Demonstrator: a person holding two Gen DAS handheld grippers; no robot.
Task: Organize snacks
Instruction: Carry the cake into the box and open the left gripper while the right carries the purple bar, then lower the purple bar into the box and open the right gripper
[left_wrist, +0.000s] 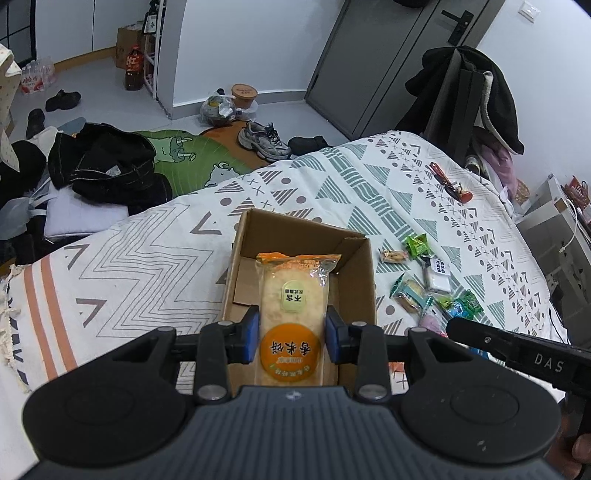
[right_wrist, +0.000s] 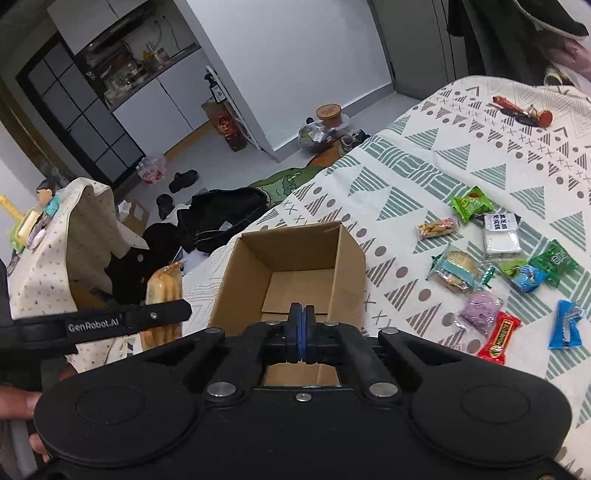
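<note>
My left gripper (left_wrist: 292, 334) is shut on a rice cracker packet (left_wrist: 291, 295) with an orange label, held lengthwise over the open cardboard box (left_wrist: 354, 280) on the patterned bedspread. The same packet (right_wrist: 164, 291) shows at the left of the right wrist view, beside the box (right_wrist: 347, 266), whose inside looks bare. My right gripper (right_wrist: 302, 332) hovers over the box's near edge, its blue pads pressed together with nothing between them. Several loose snacks (right_wrist: 495, 258) lie on the bedspread to the right of the box, among them a red bar (right_wrist: 498, 338) and a blue packet (right_wrist: 565, 325).
The bed (left_wrist: 129, 266) drops off to a cluttered floor with black clothes (left_wrist: 107, 166), shoes (left_wrist: 264, 140) and bags. Keys with a red tag (right_wrist: 524, 110) lie far back on the bedspread. A cloth-covered stand (right_wrist: 55, 251) rises at the left. A chair draped with coats (left_wrist: 472, 96) stands behind the bed.
</note>
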